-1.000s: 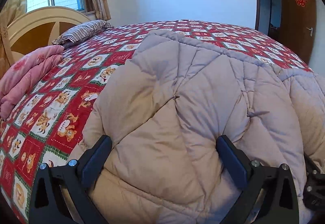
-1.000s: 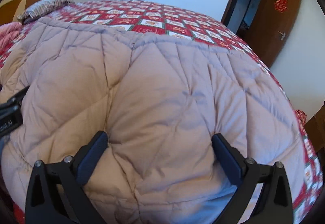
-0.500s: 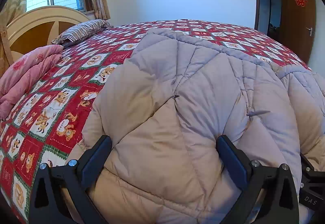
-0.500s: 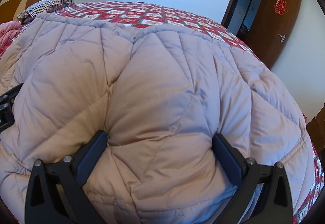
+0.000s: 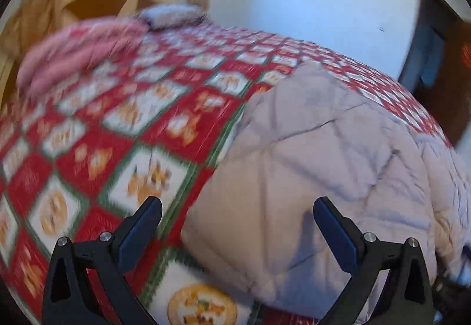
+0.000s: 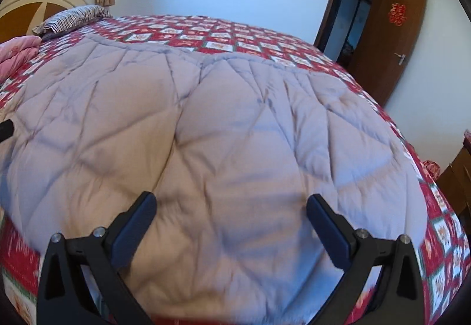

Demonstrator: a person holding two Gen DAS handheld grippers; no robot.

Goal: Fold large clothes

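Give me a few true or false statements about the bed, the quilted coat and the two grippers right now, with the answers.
1. The left gripper is open, nothing between its fingers. True.
2. The quilted coat is bright blue. False: it is pale beige-grey.
3. The bedspread is a red patchwork with animal squares. True.
4. The right gripper is clamped on the striped pillow. False: it is open above the coat, and the pillow lies by the headboard.
5. The door is shut. False: it stands open.
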